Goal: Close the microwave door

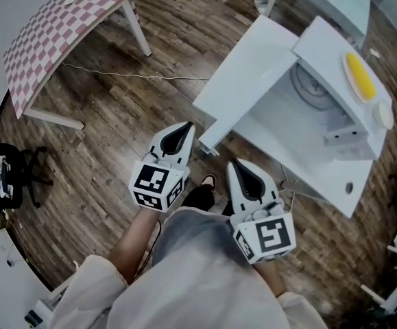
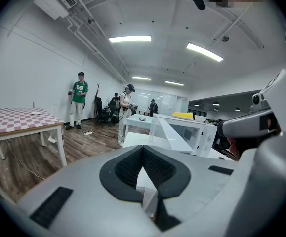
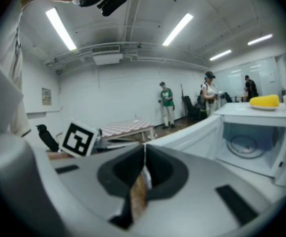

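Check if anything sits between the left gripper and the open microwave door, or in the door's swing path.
Nothing visible. Left gripper, jaws together, is just off the door's free edge. Only the turntable shows in the cavity, nothing sticking out.

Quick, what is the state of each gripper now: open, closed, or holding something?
Left gripper: closed, holding nothing.
Right gripper: closed, holding nothing.
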Demonstrator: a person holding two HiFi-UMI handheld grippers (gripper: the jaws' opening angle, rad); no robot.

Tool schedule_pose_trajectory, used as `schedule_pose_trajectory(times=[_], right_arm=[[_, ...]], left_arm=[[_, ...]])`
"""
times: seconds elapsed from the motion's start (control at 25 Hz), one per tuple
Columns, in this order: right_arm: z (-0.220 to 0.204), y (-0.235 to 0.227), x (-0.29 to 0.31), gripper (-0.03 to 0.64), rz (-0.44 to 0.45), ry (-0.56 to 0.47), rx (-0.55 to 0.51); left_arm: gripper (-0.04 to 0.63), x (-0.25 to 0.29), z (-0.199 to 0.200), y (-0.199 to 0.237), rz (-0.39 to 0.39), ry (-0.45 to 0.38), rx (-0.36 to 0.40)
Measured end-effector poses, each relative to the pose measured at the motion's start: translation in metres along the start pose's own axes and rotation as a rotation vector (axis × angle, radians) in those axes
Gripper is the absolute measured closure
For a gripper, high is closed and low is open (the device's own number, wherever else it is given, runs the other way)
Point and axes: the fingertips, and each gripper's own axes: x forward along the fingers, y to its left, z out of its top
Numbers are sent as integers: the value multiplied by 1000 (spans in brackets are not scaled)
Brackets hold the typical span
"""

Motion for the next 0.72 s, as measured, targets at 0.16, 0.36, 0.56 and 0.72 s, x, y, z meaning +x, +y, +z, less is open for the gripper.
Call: schedule_pose_trajectory(times=[0.16,0.36,0.56,0.72], right_arm=[[-3,-2,1,594,-9,6,5],[-6,-9,0,594,-29,7,20],[-7,-17,-5,594,-54,0,34],[-5,-25,-13,594,-76,-14,45]], left_arm=[[584,4,0,-8,-49,-22,-16],[584,7,-4,-15,-75,-13,-17],[584,8,-6,-30,-119,-12,-12],[584,10,-10,-49,-158,9,7]])
